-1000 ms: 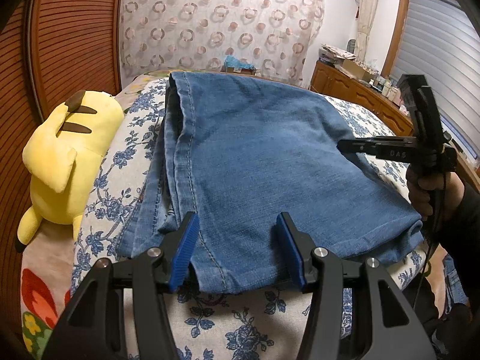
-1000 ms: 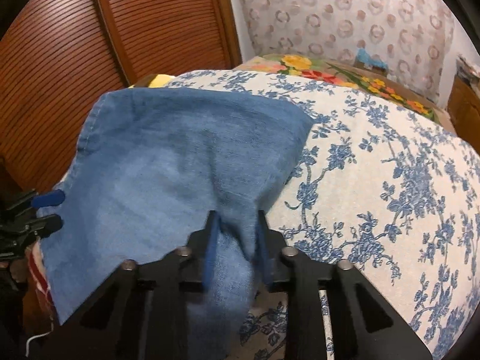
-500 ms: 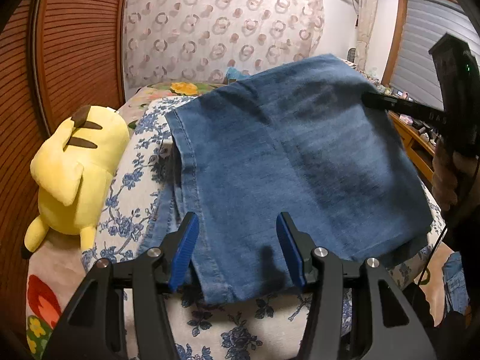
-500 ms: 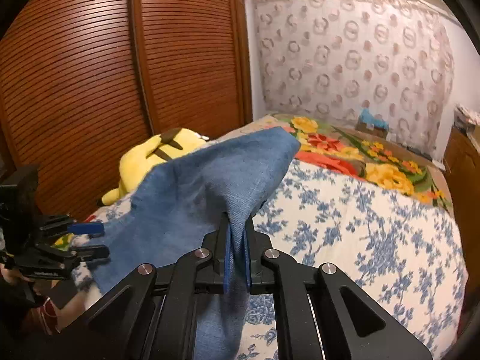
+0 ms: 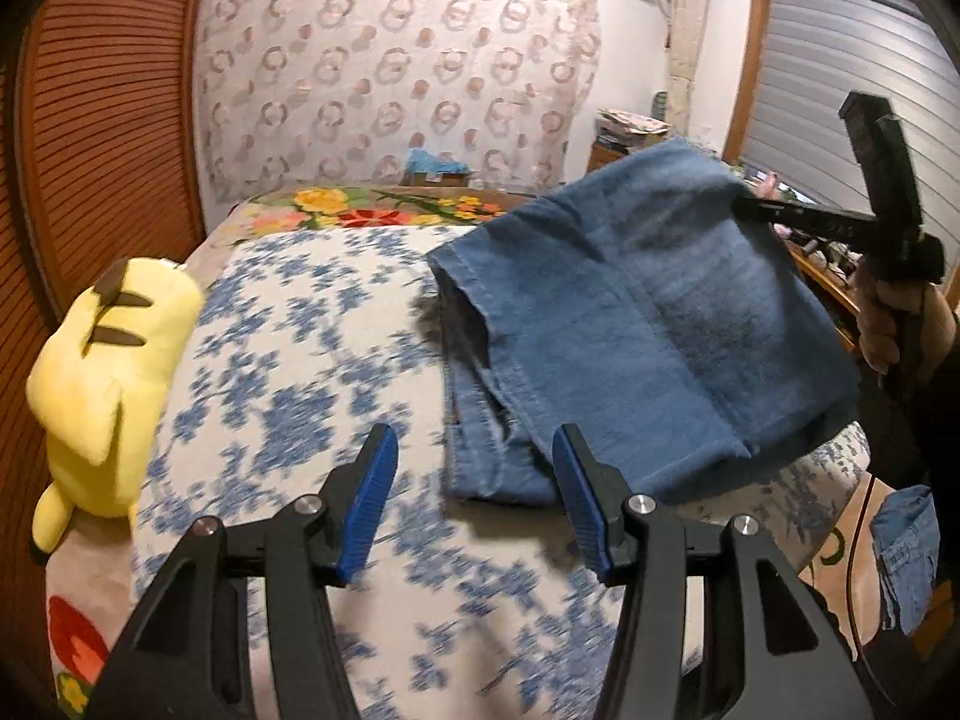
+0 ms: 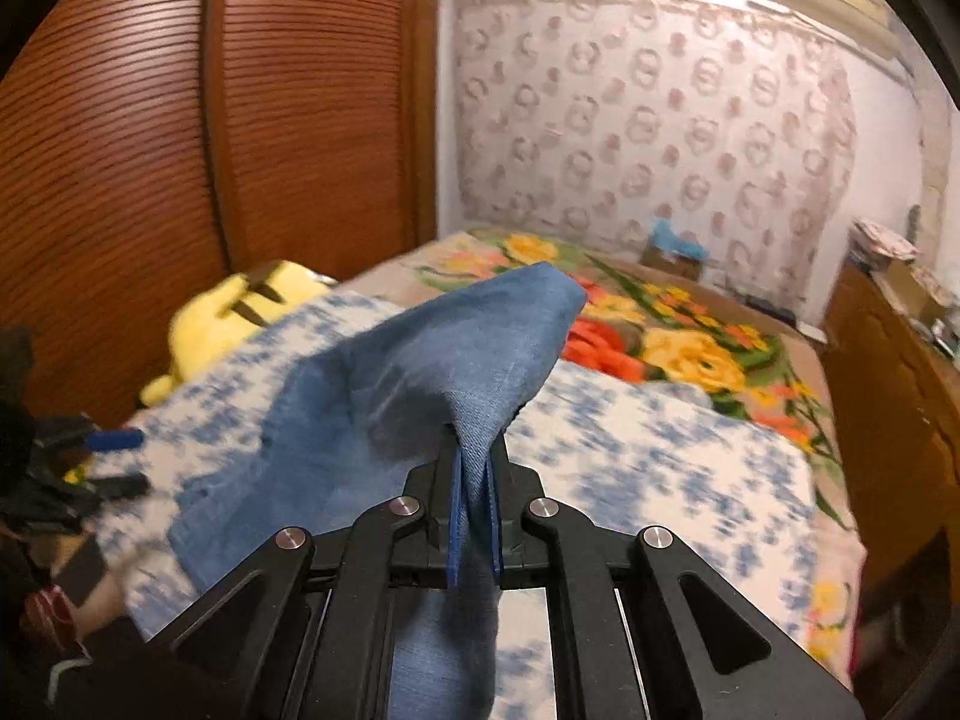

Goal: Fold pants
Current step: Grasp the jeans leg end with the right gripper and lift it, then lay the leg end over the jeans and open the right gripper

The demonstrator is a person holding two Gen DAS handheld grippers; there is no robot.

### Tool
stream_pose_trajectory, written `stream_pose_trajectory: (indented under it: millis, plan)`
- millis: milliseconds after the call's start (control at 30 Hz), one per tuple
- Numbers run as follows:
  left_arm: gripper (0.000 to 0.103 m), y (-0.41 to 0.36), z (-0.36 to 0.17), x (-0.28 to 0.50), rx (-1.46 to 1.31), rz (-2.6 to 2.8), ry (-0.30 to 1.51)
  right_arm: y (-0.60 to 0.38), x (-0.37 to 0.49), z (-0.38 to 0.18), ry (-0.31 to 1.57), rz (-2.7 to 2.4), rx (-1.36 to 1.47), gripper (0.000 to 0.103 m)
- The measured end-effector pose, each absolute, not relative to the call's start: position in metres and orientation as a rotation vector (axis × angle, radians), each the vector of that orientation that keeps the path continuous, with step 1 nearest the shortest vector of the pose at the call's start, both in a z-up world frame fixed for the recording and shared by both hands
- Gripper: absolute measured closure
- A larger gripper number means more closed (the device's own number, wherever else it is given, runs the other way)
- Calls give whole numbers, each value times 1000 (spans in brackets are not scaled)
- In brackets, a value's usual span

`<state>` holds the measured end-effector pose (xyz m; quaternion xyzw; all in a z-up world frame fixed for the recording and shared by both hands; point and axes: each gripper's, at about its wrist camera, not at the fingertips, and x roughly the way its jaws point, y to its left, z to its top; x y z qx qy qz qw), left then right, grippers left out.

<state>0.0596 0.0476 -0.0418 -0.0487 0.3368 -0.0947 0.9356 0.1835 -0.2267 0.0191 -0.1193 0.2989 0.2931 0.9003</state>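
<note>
This is a bedroom in a home. A bed (image 5: 336,324) spread with a blue-flowered cover and a bright floral blanket (image 6: 678,336) fills the room. A yellow plush toy (image 5: 108,372) lies at its edge beside slatted wooden wardrobe doors (image 6: 180,120). A patterned curtain (image 5: 390,78) hangs behind, and a cluttered wooden dresser (image 6: 888,372) stands alongside.

Yellow plush toy (image 5: 108,372) lies beside floral bedspread (image 5: 288,372)

One pair of blue jeans (image 5: 648,324), one yellow plush toy (image 5: 108,372), two grippers, left (image 5: 474,498) and right (image 6: 474,516), one bed (image 5: 300,360)
</note>
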Motion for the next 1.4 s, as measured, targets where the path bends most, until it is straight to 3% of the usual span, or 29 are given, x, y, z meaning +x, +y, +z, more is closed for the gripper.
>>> stream_pose_trajectory:
  millis: [500, 700, 833, 967, 1400]
  plan:
    - [50, -48, -43, 90, -54, -317, 722, -316, 226, -53, 815, 427, -106, 93]
    - [50, -73, -43, 97, -19, -331, 724, -332, 210, -70, 847, 434, -93, 79]
    - [50, -91, -44, 103, -3, -346, 727, -338, 195, -75, 836, 436, -95, 62]
    - [50, -106, -47, 109, 16, -355, 736, -340, 183, -83, 839, 441, -85, 54]
    - [50, -131, -71, 115, 85, -364, 812, -350, 156, -95, 847, 429, -42, 49]
